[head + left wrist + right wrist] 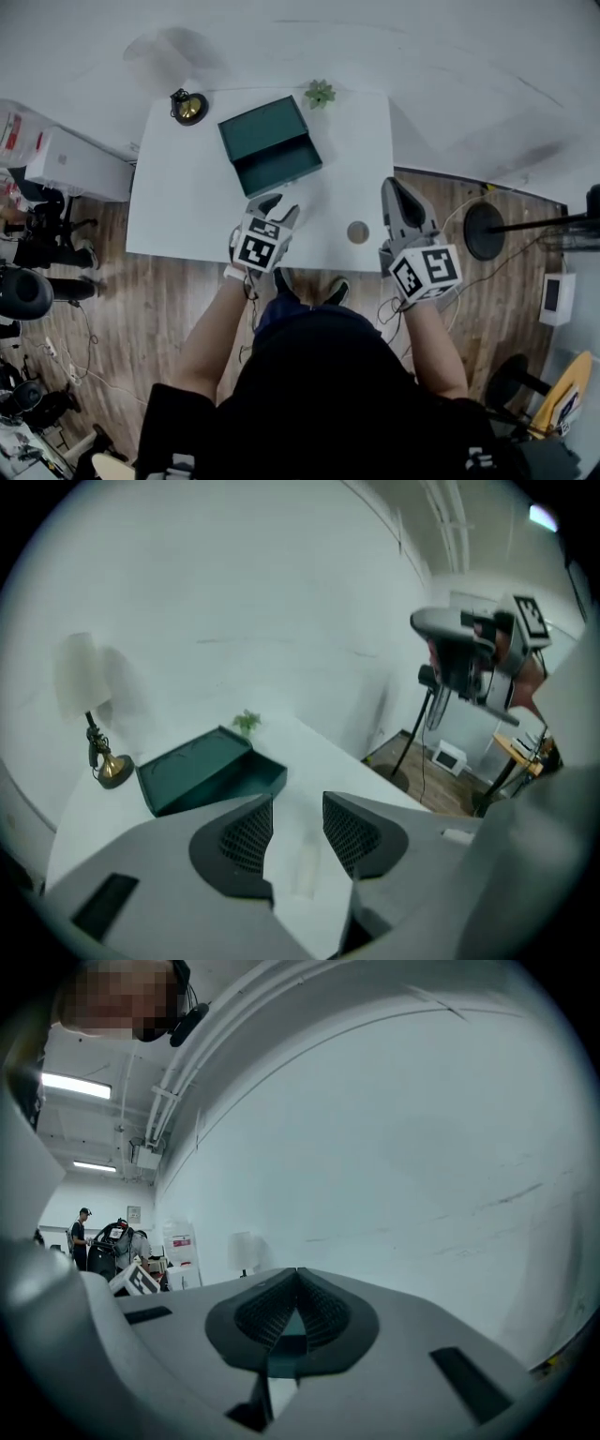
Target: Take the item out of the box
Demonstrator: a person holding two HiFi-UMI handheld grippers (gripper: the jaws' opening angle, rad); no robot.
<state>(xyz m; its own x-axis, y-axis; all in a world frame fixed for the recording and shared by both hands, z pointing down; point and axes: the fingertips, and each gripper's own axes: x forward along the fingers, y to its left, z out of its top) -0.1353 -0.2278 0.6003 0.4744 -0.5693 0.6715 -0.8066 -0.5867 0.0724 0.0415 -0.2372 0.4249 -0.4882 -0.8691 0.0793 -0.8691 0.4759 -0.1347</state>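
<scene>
A dark green box (269,145) stands open at the back of the white table (187,216), its lid tipped up behind the tray; I see nothing in the tray. In the left gripper view the box (211,771) lies just beyond the jaws. My left gripper (278,208) (297,808) hovers in front of the box, open, with only bare table between its pads. My right gripper (396,187) (297,1274) is over the table's right front edge, raised and aimed at the wall, shut with nothing seen in it. A round greyish disc (357,232) lies on the table between the grippers.
A small brass lamp (187,106) and a little green plant (320,93) stand at the table's back edge. A black round stand base (484,230) is on the wooden floor to the right, a white box (75,164) to the left.
</scene>
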